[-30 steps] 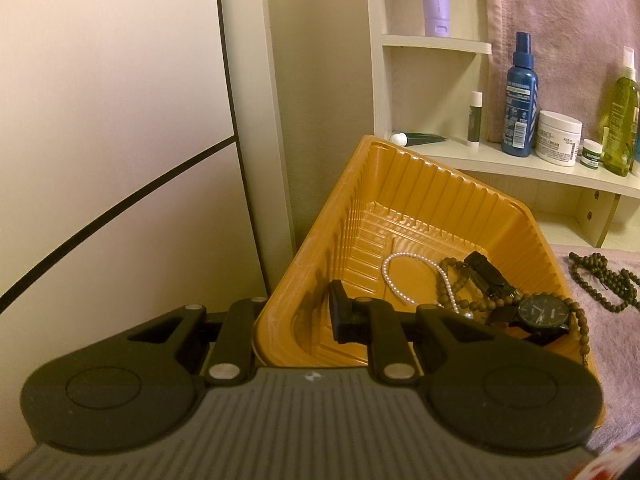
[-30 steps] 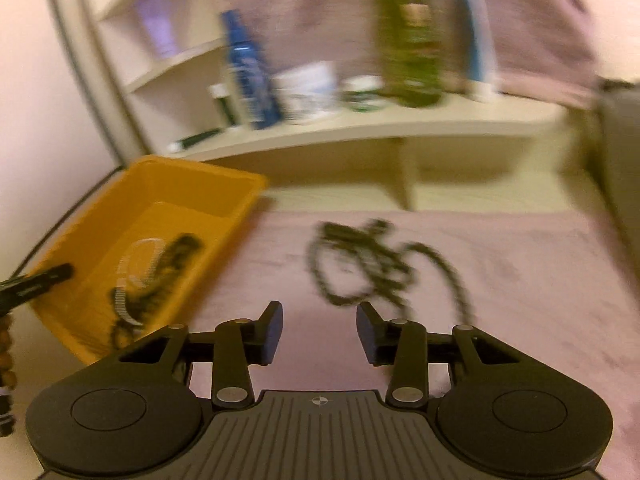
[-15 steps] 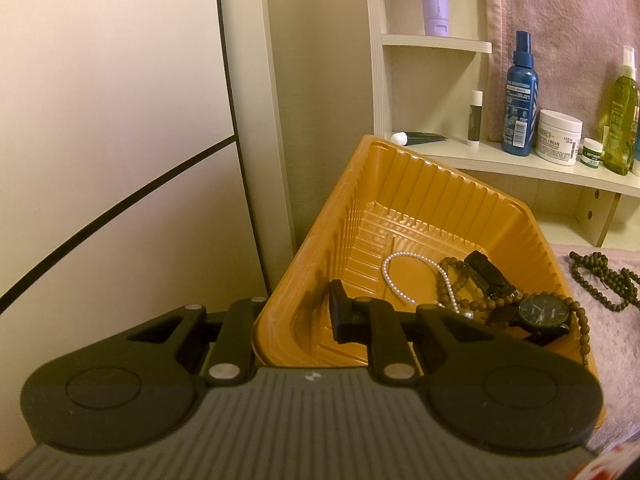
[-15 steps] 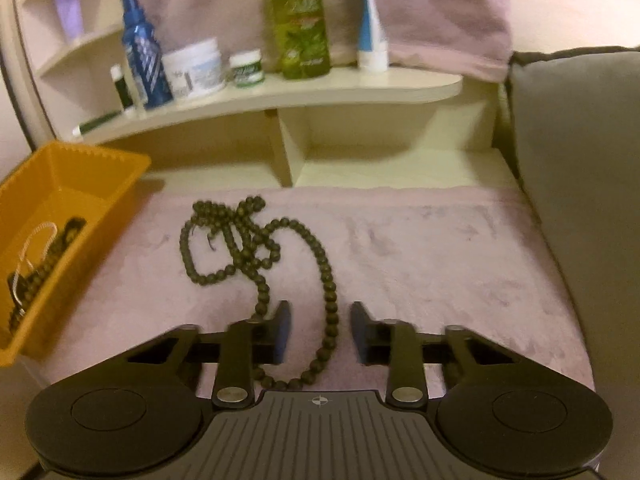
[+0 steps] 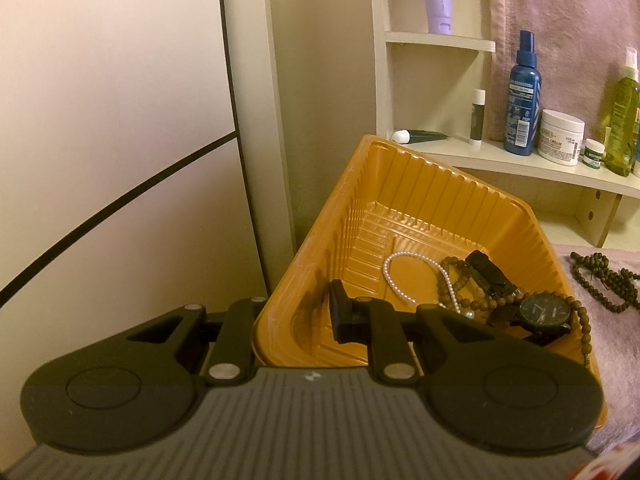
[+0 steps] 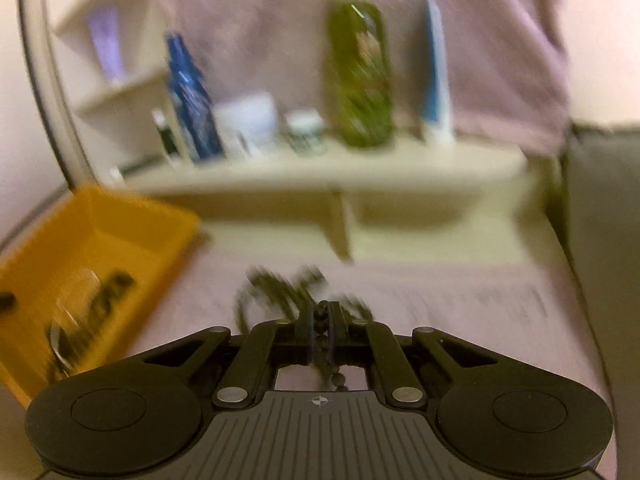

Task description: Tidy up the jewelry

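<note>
An orange plastic tray (image 5: 400,184) sits at the left edge of a pink towel (image 6: 440,300). Inside it lie a pearl strand (image 5: 394,276), a brown bead bracelet (image 5: 452,280) and a black watch (image 5: 544,312). My left gripper (image 5: 296,300) is shut on the tray's near wall, one finger outside and one inside. A long dark bead necklace (image 5: 604,284) lies on the towel to the right of the tray (image 6: 132,216). My right gripper (image 6: 323,312) has its jaws closing tight on a strand of that necklace (image 6: 280,284), with beads pinched between the pads. The right wrist view is motion-blurred.
A pale wooden shelf (image 5: 520,164) behind the towel holds a blue spray bottle (image 5: 522,92), a white jar (image 5: 560,136), a green bottle (image 6: 360,76) and small tubes. A grey cushion (image 6: 604,220) borders the towel on the right. A wall panel (image 5: 120,120) stands left of the tray.
My right gripper came down over the necklace and its jaws went from apart to shut on a strand of beads. The left gripper and the tray have not moved.
</note>
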A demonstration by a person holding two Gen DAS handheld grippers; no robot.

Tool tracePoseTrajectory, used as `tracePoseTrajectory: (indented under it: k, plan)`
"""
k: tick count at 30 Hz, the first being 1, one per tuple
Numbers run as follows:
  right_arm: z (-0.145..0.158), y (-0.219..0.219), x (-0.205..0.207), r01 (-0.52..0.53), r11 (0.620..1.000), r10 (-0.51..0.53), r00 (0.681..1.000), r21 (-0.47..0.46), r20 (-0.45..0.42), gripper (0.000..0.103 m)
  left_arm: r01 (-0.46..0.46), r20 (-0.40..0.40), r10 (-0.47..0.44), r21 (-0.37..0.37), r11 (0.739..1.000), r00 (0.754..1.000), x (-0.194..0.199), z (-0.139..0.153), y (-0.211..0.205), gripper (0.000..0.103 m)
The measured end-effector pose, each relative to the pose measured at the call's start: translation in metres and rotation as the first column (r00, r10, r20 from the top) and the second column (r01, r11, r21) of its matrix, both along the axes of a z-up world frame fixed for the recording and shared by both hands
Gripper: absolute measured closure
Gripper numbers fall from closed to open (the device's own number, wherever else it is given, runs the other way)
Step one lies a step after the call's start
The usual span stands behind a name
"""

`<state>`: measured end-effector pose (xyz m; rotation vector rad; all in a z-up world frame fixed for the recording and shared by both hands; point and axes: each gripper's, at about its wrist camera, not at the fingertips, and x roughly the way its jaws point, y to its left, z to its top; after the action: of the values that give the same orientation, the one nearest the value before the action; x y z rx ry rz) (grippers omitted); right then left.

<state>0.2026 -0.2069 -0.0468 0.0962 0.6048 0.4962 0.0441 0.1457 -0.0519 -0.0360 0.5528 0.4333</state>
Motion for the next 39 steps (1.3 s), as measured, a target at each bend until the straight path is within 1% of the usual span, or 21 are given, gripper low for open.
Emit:
tracePoseTrajectory:
  k: [3, 7, 9, 11, 14, 16, 17, 19, 21, 23, 25, 26, 27, 28, 29, 33, 37, 39]
  plan:
    - [0.026, 0.017, 0.008, -0.051, 0.997, 0.047, 0.997, 0.055, 0.065, 0.097, 0.001, -0.002, -0.001, 0.001, 1.0, 1.0, 0.0, 0.0, 0.0, 0.086]
    - [0.057, 0.029, 0.014, -0.096, 0.988, 0.077, 0.986, 0.119, 0.15, 0.097, -0.002, -0.003, 0.002, -0.002, 1.0, 1.0, 0.0, -0.001, 0.0, 0.086]
    - [0.064, 0.032, 0.017, -0.116, 0.981, 0.089, 0.981, 0.153, 0.172, 0.097, -0.003, -0.003, 0.003, -0.003, 1.0, 1.0, 0.0, -0.001, 0.0, 0.086]
    - [0.064, 0.032, 0.02, -0.122, 0.98, 0.095, 0.981, 0.155, 0.169, 0.097, -0.004, -0.002, 0.004, -0.004, 1.0, 1.0, 0.0, -0.001, 0.0, 0.086]
    - [0.041, 0.034, 0.027, -0.108, 0.986, 0.097, 0.991, 0.124, 0.089, 0.097, -0.007, -0.002, 0.007, -0.008, 1.0, 1.0, 0.0, -0.001, 0.001, 0.085]
    - [0.015, 0.034, 0.034, -0.09, 0.991, 0.09, 0.996, 0.097, 0.005, 0.097, -0.007, -0.002, 0.007, -0.008, 1.0, 1.0, 0.0, -0.002, 0.001, 0.085]
    - [0.001, 0.034, 0.037, -0.075, 0.995, 0.077, 0.997, 0.067, -0.027, 0.097, -0.007, -0.002, 0.007, -0.008, 1.0, 1.0, 0.0, -0.002, 0.001, 0.085]
    - [-0.019, 0.034, 0.04, -0.062, 0.998, 0.064, 0.995, 0.03, -0.077, 0.097, -0.007, -0.003, 0.006, -0.008, 1.0, 1.0, 0.0, -0.002, 0.001, 0.085]
    - [-0.034, 0.029, 0.043, -0.038, 0.999, 0.04, 0.992, 0.018, -0.12, 0.096, -0.007, -0.003, 0.007, -0.007, 1.0, 1.0, 0.0, -0.002, 0.001, 0.085]
    - [-0.04, 0.027, 0.047, -0.042, 0.999, 0.042, 0.989, 0.004, -0.143, 0.096, -0.007, -0.003, 0.007, -0.007, 1.0, 1.0, 0.0, -0.002, 0.001, 0.085]
    - [-0.041, 0.027, 0.047, -0.046, 0.999, 0.045, 0.989, -0.005, -0.142, 0.09, -0.007, -0.004, 0.007, -0.007, 1.0, 1.0, 0.0, -0.002, 0.001, 0.085]
    - [-0.041, 0.027, 0.047, -0.05, 0.999, 0.049, 0.989, -0.006, -0.137, 0.071, -0.007, -0.004, 0.007, -0.007, 1.0, 1.0, 0.0, -0.002, 0.001, 0.085]
    - [-0.04, 0.028, 0.048, -0.052, 0.999, 0.052, 0.99, -0.003, -0.128, 0.044, -0.007, -0.003, 0.007, -0.007, 1.0, 1.0, 0.0, -0.002, 0.001, 0.085]
    - [-0.04, 0.028, 0.047, -0.041, 0.999, 0.041, 0.994, -0.001, -0.106, 0.035, -0.007, -0.004, 0.007, -0.007, 1.0, 1.0, 0.0, -0.002, 0.001, 0.085]
    - [-0.041, 0.028, 0.045, -0.039, 0.999, 0.039, 0.995, 0.002, -0.088, 0.03, -0.007, -0.004, 0.007, -0.007, 1.0, 1.0, 0.0, -0.002, 0.002, 0.085]
    - [-0.049, 0.034, 0.055, -0.063, 0.998, 0.064, 0.991, 0.01, -0.121, 0.03, -0.007, -0.005, 0.007, -0.004, 1.0, 1.0, -0.001, -0.002, 0.002, 0.085]
    - [-0.057, 0.047, 0.059, -0.092, 0.996, 0.09, 0.986, -0.009, -0.142, 0.03, -0.008, -0.007, 0.008, -0.004, 1.0, 1.0, -0.001, -0.002, 0.001, 0.085]
    - [-0.058, 0.054, 0.057, -0.107, 0.994, 0.103, 0.987, -0.029, -0.124, 0.03, -0.008, -0.007, 0.008, -0.006, 1.0, 1.0, 0.0, -0.002, 0.002, 0.085]
